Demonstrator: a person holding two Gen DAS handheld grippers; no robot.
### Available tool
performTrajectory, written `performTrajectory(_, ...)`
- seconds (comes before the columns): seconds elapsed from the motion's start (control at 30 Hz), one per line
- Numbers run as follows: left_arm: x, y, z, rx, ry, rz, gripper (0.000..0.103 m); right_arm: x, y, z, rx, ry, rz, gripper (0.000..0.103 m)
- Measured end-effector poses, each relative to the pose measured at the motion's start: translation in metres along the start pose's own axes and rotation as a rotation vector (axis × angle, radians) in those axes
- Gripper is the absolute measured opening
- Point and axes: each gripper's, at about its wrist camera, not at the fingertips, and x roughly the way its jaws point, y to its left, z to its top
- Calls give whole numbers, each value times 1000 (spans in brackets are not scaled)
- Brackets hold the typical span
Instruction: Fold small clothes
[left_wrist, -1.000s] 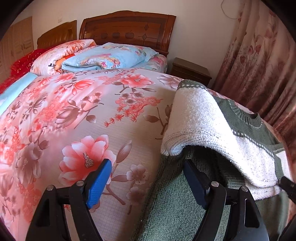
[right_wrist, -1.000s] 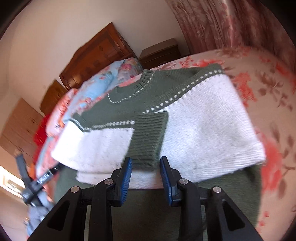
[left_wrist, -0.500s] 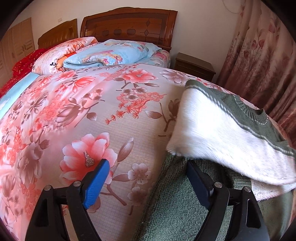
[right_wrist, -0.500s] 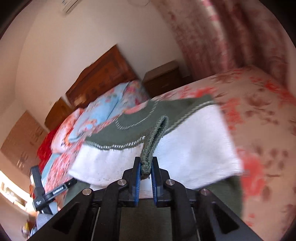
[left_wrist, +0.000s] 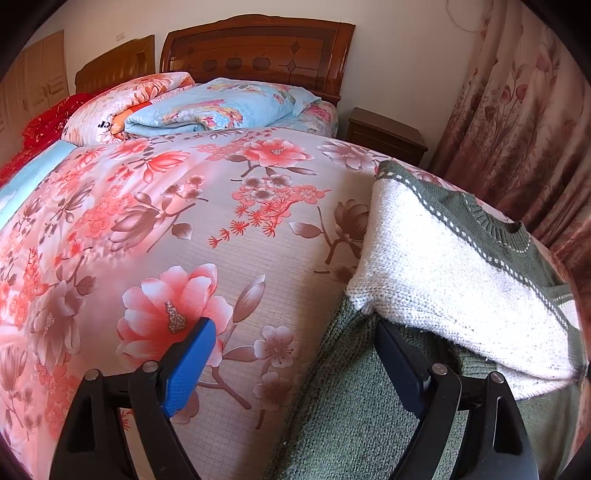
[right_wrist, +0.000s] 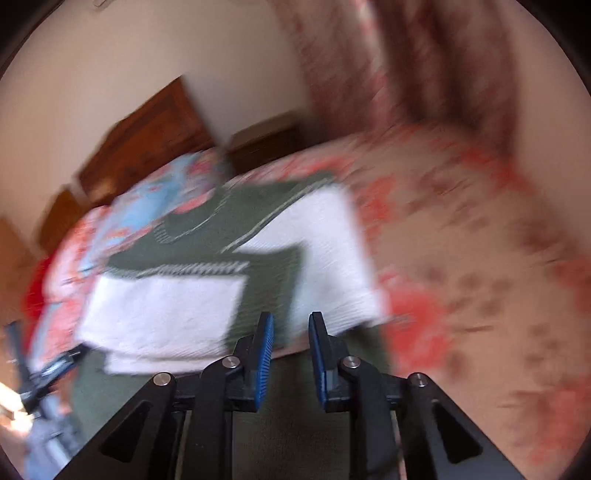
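While the right wrist view was smeared with blur, the green and white knitted sweater (right_wrist: 229, 280) could be made out lying on the floral bedspread (right_wrist: 461, 258), its white sleeves folded in over the green body. The right gripper (right_wrist: 290, 354) hung just above the near part of the sweater, its jaws opening with a narrow gap between the blue pads (right_wrist: 264, 354); nothing was between them, and the green cuff lay just beyond the tips. At the left edge of that view part of the left gripper (right_wrist: 44, 373) showed at the sweater's near left side.

In the left wrist view the left gripper (left_wrist: 291, 362) was spread wide, holding nothing. Its left finger (left_wrist: 188, 365) stood over the bedspread (left_wrist: 147, 229), and its right finger (left_wrist: 399, 365) lay at the green knit beneath the overhanging white sleeve of the sweater (left_wrist: 443, 266); whether it touched the knit could not be told. The sweater lay on the right side of the bed, near the curtain (left_wrist: 517, 110). Folded quilts (left_wrist: 207, 107) were stacked at the far end against the wooden headboard (left_wrist: 258, 51), with a nightstand (left_wrist: 384, 133) to the right of them.
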Motion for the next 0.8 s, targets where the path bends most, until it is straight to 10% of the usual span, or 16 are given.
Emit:
performTrajectory(0.2,-10,5,-2,-23,-44,-40,103,11,57,0,-247,9,40,23)
performTrajectory(0.43,-74,30,-4,-201,-341,-202,103,32,62,-18,-330,-2,-14,26)
performTrajectory(0.67,-24,-66,75,-47,-113,-444,103,33,58,-17,-314,0,4,27)
performTrajectory(0.8,25,-127,103,62,1,-446,103,33,56,-15,-297,1,22,27)
